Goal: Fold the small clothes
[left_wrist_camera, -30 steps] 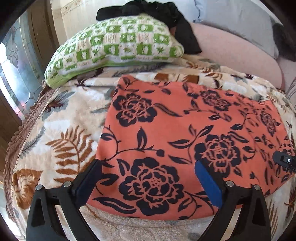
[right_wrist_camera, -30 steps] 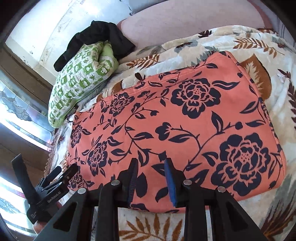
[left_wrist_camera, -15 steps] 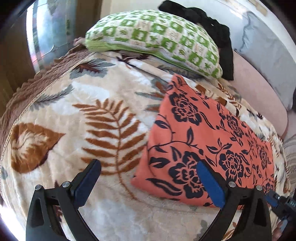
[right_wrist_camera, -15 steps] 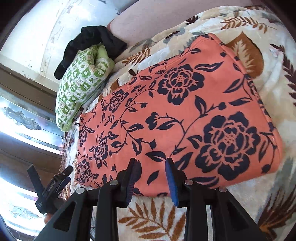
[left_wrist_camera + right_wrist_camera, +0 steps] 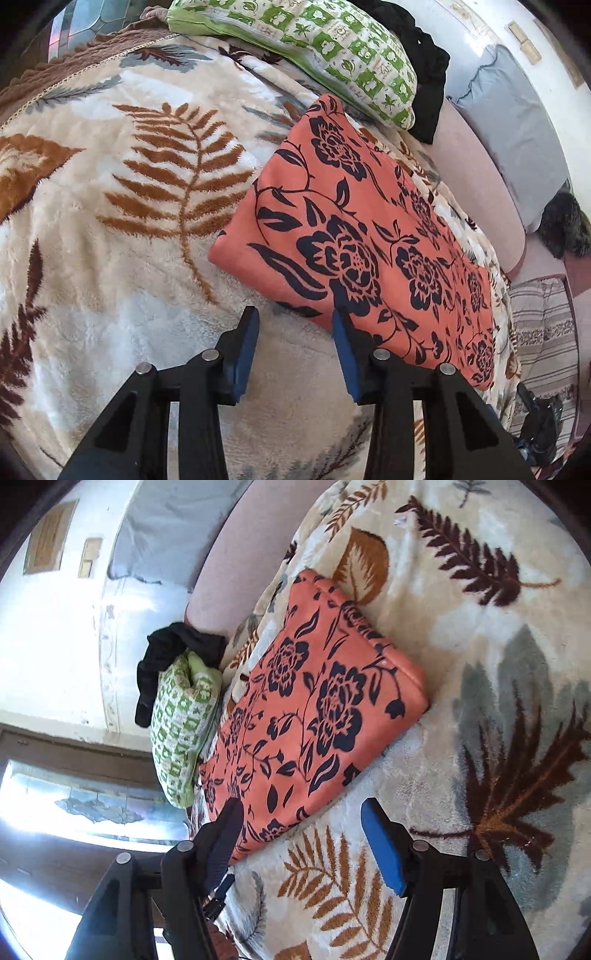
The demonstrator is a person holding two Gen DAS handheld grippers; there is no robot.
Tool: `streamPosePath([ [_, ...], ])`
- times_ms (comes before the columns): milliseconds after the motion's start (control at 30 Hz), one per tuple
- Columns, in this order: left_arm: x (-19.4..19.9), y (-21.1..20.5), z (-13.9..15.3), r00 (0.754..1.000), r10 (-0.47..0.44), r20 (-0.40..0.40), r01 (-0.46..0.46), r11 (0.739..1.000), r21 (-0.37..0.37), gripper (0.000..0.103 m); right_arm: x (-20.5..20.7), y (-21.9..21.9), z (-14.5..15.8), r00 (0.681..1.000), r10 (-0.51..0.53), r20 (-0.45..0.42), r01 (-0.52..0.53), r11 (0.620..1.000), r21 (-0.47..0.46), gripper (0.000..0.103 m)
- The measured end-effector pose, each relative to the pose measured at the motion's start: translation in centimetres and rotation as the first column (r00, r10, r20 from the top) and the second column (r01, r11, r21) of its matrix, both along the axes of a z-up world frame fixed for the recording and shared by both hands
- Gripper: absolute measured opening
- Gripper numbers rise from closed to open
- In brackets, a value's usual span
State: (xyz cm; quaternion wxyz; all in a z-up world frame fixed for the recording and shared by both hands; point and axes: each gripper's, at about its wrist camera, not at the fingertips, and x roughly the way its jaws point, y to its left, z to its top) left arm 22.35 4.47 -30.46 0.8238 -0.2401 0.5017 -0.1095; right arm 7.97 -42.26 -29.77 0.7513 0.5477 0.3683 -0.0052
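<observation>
Orange floral garment [image 5: 369,236]: 1; pillow [image 5: 325,48]: 1.

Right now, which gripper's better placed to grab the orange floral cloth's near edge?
Left, marginally. The left gripper is closing beside the orange floral cloth, one finger at its hem. The right gripper is opening, straddling mostly blanket.

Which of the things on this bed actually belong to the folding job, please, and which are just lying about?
Part of the job:
- orange floral cloth, lying folded flat on the leaf-pattern blanket
- left gripper, jaws closing, nothing between them
- right gripper, jaws opening at the cloth's edge

Just lying about:
- green checked pillow
- black garment
- grey pillow
</observation>
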Motion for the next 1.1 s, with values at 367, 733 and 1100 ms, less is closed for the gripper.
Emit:
streamPosePath([
  [367,3.1,0.0,-0.8,0.999,0.034,-0.022,-0.037,0.978,-0.205,0.073,2.9,-3.4,-4.2,0.988,-0.136,-0.076,0.142,0.988,0.067,0.070],
  [733,4.8,-1.0,-1.3,1.000,0.015,-0.010,-0.017,0.984,-0.176,0.043,8.9,-0.7,-2.6,0.997,-0.058,0.045,0.061,0.997,-0.054,0.058],
  [1100,5.0,-1.0,-1.3,0.996,0.086,0.012,-0.082,0.978,-0.189,0.021,9.4,0.7,-2.8,0.997,-0.074,0.010,0.074,0.970,-0.233,0.014],
])
